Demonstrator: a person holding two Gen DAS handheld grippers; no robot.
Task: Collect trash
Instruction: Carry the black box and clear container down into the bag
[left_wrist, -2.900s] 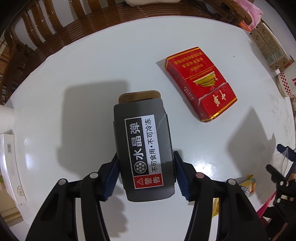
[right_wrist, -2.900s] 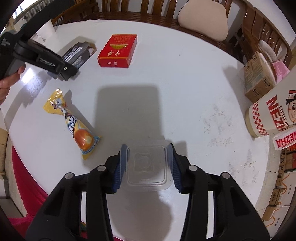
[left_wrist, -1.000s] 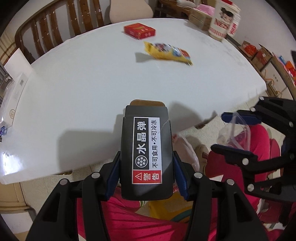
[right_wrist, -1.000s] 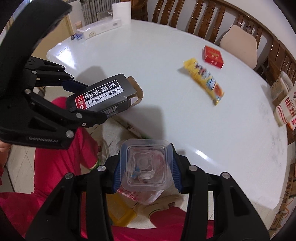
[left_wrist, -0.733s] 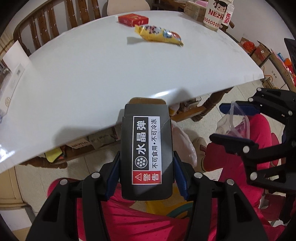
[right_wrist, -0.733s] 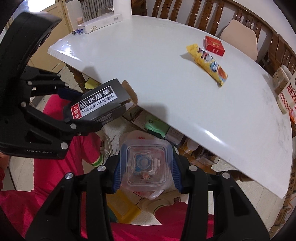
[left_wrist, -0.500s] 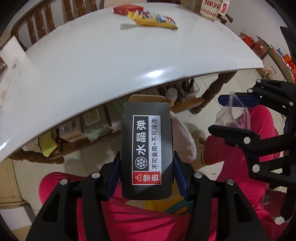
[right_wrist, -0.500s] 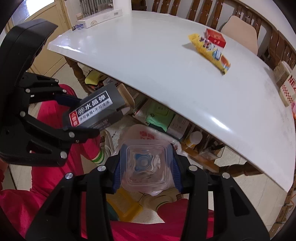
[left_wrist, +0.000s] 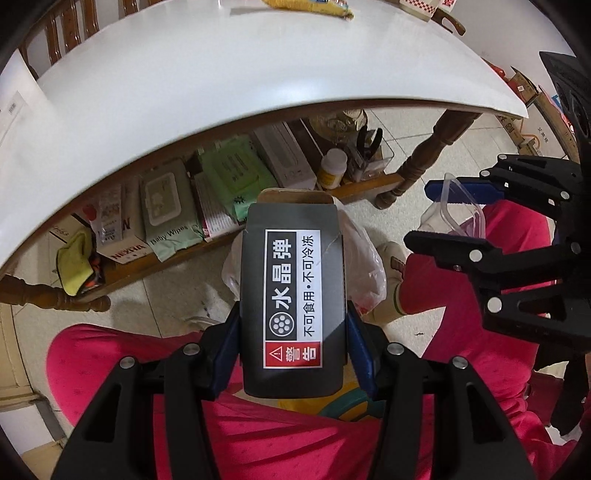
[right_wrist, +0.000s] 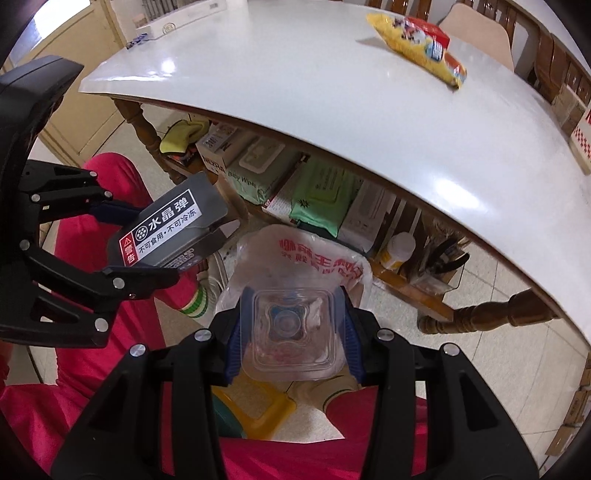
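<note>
Black grippers, blue pads, silver screws, pink trousers

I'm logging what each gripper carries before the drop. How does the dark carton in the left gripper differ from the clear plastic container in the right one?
The dark carton is opaque grey cardboard with a printed label; the clear plastic container is see-through and unlabelled. The carton is long and rectangular, the container squarish. The carton's end flap stands open. Both are clamped between blue pads, the carton by the left gripper, the container by the right gripper, above a plastic bag.

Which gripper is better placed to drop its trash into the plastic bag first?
Probably the right gripper: its clear container hangs directly over the plastic bag, while the left gripper's dark box sits beside it.
</note>
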